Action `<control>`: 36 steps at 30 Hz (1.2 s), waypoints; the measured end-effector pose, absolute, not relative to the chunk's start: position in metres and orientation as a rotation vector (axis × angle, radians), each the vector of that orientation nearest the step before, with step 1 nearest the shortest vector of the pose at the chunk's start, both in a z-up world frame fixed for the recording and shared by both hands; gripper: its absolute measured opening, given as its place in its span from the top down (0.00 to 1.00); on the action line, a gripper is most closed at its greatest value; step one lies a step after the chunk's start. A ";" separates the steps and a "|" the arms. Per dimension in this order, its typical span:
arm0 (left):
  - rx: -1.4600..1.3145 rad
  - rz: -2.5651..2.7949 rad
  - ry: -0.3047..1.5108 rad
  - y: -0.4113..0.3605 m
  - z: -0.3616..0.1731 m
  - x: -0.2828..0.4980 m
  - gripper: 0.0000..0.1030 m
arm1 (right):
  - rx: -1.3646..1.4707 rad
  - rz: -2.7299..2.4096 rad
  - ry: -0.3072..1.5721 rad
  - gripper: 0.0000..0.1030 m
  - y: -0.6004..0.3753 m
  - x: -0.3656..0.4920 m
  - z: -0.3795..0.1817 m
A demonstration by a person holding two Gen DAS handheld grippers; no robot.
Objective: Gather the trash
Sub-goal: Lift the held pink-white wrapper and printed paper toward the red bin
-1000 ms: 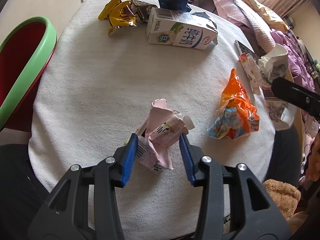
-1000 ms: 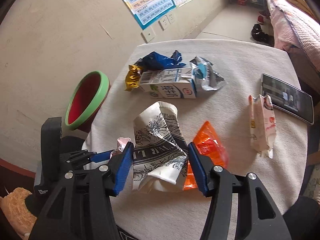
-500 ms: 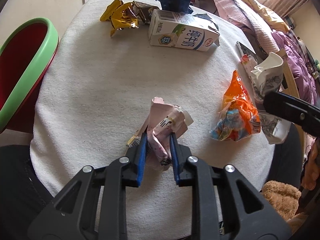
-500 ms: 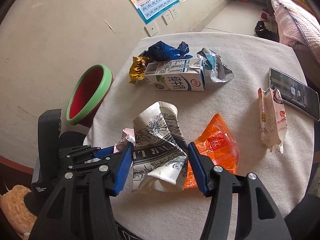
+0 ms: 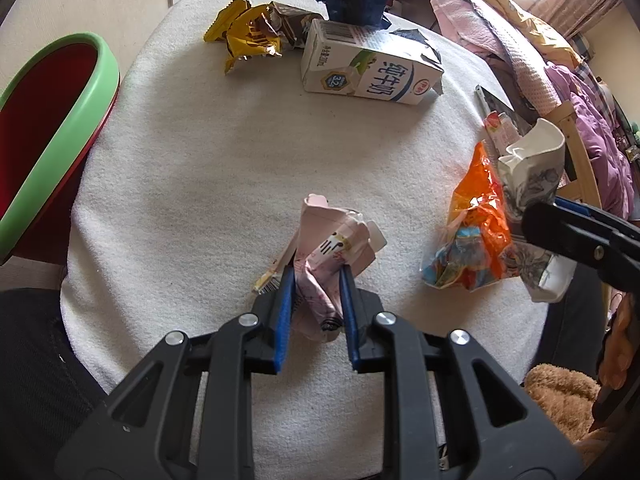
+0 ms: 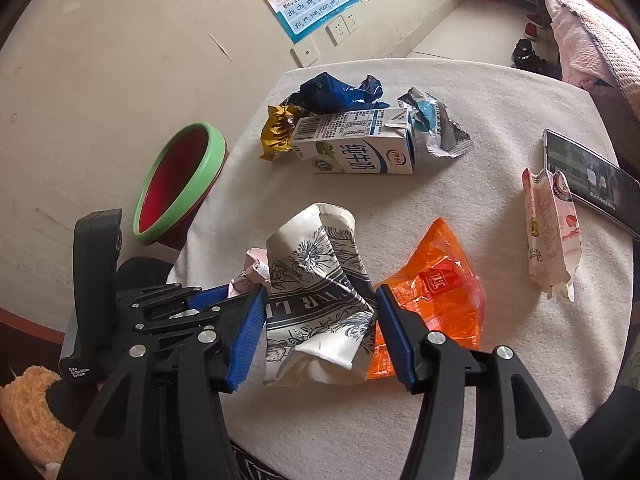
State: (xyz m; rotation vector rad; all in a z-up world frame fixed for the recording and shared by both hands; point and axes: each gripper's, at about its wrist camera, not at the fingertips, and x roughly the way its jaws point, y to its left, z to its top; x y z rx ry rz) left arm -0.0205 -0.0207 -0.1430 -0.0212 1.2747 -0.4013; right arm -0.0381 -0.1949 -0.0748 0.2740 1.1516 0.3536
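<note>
On the white-clothed table (image 5: 192, 184), near its 6 o'clock edge in the left wrist view, we see the left gripper (image 5: 316, 280) pinched nearly closed on a crumpled pink drink carton (image 5: 332, 252); its jaws have just been closing, and the blue pads now press the carton's sides. At 3 o'clock lies an orange snack wrapper (image 5: 480, 216). In the right wrist view the right gripper (image 6: 320, 300), about half spread, clamps a crushed paper cup with black print (image 6: 316, 280), both pads against it. At 12 o'clock from the cup a white milk carton (image 6: 356, 152) lies on its side among yellow (image 6: 276, 132), blue (image 6: 336, 92) and silver wrappers (image 6: 436, 128). At 10 o'clock, off the table, stands a green-rimmed red bin (image 6: 176, 184).
</note>
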 end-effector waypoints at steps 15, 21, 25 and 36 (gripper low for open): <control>-0.105 -0.290 1.164 0.014 -0.108 -0.006 0.79 | 0.237 0.398 1.122 0.47 -0.176 -0.031 -0.062; -0.139 -0.237 1.124 0.035 -0.095 -0.004 0.79 | 0.211 0.443 1.114 0.47 -0.156 -0.026 -0.058; -0.147 -0.208 1.103 0.047 -0.088 -0.001 0.79 | 0.190 0.475 1.118 0.47 -0.142 -0.024 -0.058; -0.185 -0.088 1.060 0.096 -0.080 0.003 0.79 | 0.116 0.548 1.099 0.47 -0.105 -0.012 -0.051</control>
